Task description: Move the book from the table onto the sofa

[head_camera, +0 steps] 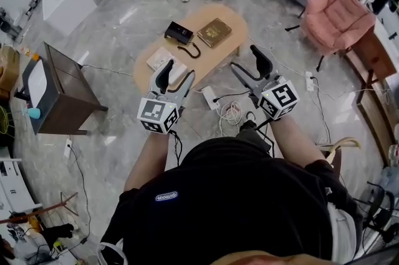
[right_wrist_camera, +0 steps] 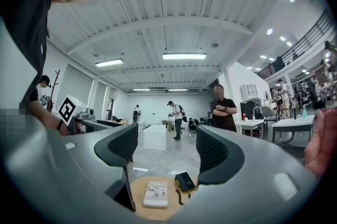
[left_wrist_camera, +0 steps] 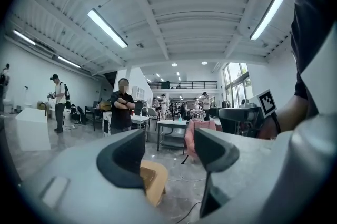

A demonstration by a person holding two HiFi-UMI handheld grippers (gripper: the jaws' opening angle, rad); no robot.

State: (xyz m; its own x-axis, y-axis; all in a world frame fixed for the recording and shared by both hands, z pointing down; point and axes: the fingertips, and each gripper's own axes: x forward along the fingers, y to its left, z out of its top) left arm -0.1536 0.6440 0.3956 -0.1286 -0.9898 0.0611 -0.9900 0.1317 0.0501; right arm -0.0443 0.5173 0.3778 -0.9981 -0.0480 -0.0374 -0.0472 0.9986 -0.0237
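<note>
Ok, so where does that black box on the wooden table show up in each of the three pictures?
Head view: the black box lies on the wooden table, left of the brown book.
Left gripper view: not in it; a jaw covers most of the table.
Right gripper view: low between the jaws, on the table.
Shared landmark: the pink armchair, in all three.

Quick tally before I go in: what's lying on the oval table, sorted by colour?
Brown: 1 (book)
White: 1 (booklet)
Black: 2 (box, strap)
Total: 4
</note>
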